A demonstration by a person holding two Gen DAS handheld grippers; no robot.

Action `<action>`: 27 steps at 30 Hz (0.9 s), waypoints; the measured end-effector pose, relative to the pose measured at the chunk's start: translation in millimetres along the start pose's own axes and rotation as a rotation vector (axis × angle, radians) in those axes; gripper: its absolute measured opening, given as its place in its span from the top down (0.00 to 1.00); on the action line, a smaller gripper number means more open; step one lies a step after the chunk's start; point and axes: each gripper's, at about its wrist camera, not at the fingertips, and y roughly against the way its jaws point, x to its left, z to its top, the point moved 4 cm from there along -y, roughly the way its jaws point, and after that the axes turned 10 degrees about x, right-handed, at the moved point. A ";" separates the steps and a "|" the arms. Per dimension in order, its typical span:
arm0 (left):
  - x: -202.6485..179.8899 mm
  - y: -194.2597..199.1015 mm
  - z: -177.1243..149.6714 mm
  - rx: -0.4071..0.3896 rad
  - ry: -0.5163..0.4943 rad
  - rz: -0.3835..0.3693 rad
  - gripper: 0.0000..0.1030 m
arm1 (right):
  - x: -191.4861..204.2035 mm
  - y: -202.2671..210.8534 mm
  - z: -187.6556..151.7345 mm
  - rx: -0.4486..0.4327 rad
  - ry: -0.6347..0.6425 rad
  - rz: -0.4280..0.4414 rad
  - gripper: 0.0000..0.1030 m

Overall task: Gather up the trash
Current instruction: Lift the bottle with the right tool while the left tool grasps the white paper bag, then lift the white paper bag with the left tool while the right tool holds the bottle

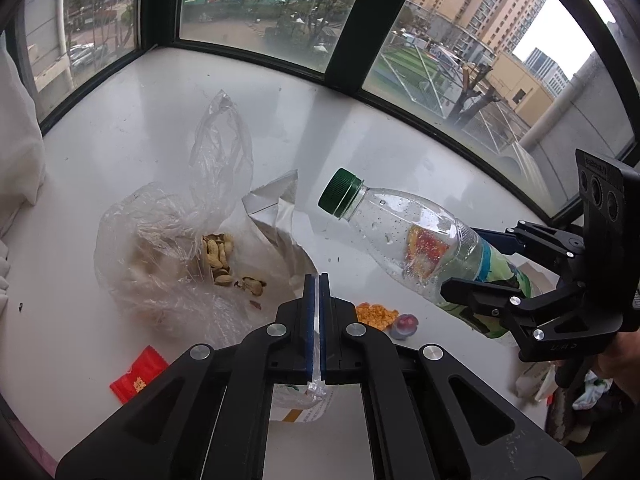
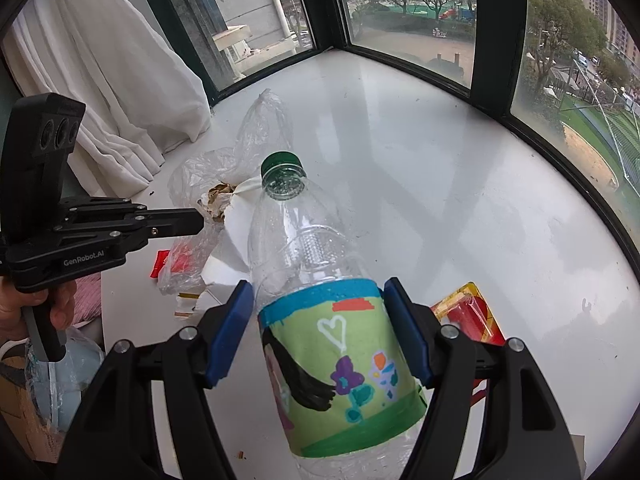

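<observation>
On a white bay-window sill (image 1: 360, 128), the right gripper (image 2: 320, 332) clamps a clear plastic bottle (image 2: 316, 280) across its painted label, blue pads (image 2: 232, 332) pressed to either side; the bottle's base runs out of the right wrist view at 6 o'clock, and its green cap (image 2: 282, 166) points away toward 12 o'clock. From the left wrist camera the same bottle (image 1: 420, 240) hangs tilted above the sill at 3 o'clock, cap (image 1: 340, 192) up and leftward, its lower end hidden behind the right gripper (image 1: 486, 270) (the holding hand (image 1: 616, 360) is only a sliver at the frame edge). The left gripper (image 1: 317, 328) has its fingers pressed together on a thin fold of clear film, which belongs to the crumpled plastic bag (image 1: 160, 248) lying at 9 o'clock; how much of the bag is lifted cannot be told. Peanut shells (image 1: 220, 256) sit in and beside the bag's mouth, partly veiled by the film. A torn white carton (image 1: 276, 216) stands behind the fingertips at 12 o'clock, its lower part blocked by them. Near the fingers lie orange crumbs (image 1: 376, 314), a small purplish object (image 1: 404, 324) too blurred to identify, and a red wrapper (image 1: 138, 374) at 8 o'clock. In the right wrist view a red-and-yellow packet (image 2: 472, 312) peeks out behind the right finger, half covered, and the left gripper (image 2: 192, 220) reaches in level from 9 o'clock, held by a hand (image 2: 36, 304) cut off by the frame.
</observation>
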 end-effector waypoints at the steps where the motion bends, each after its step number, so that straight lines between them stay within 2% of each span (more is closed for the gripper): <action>1: -0.5 -0.4 -0.5 0.002 0.005 -0.002 1.00 | 0.2 -0.3 -0.7 0.002 0.000 0.002 0.37; 2: -0.6 -0.6 -1.0 0.003 0.008 0.003 0.99 | 0.4 -1.2 -0.9 0.004 0.001 0.004 0.37; 6: -0.5 -5.7 0.0 0.018 0.012 0.017 0.76 | 1.9 -5.1 -1.6 0.007 0.003 0.008 0.37; 9: -1.8 -10.7 4.0 0.023 0.007 0.016 0.67 | 0.7 -9.0 -4.7 0.009 -0.006 0.010 0.37; 12: -7.7 -18.3 8.2 0.035 -0.009 0.015 0.62 | -3.9 -14.0 -7.2 0.015 -0.024 0.004 0.37; 18: -15.5 -47.1 11.0 0.091 -0.040 0.033 0.61 | -12.2 -21.8 -9.7 0.020 -0.058 -0.004 0.37; 19: -17.0 -49.9 11.2 0.093 -0.048 0.028 0.63 | -13.4 -22.5 -9.7 0.020 -0.063 -0.005 0.37; 20: -18.3 -51.8 11.7 0.091 -0.057 0.027 0.73 | -14.5 -23.2 -9.9 0.020 -0.068 -0.004 0.37; 21: -19.9 -53.4 12.1 0.091 -0.069 0.025 0.76 | -15.4 -23.7 -10.2 0.019 -0.071 -0.004 0.37; 27: -28.7 -55.3 13.0 0.094 -0.124 0.028 0.79 | -16.5 -23.2 -13.0 0.013 -0.085 -0.010 0.37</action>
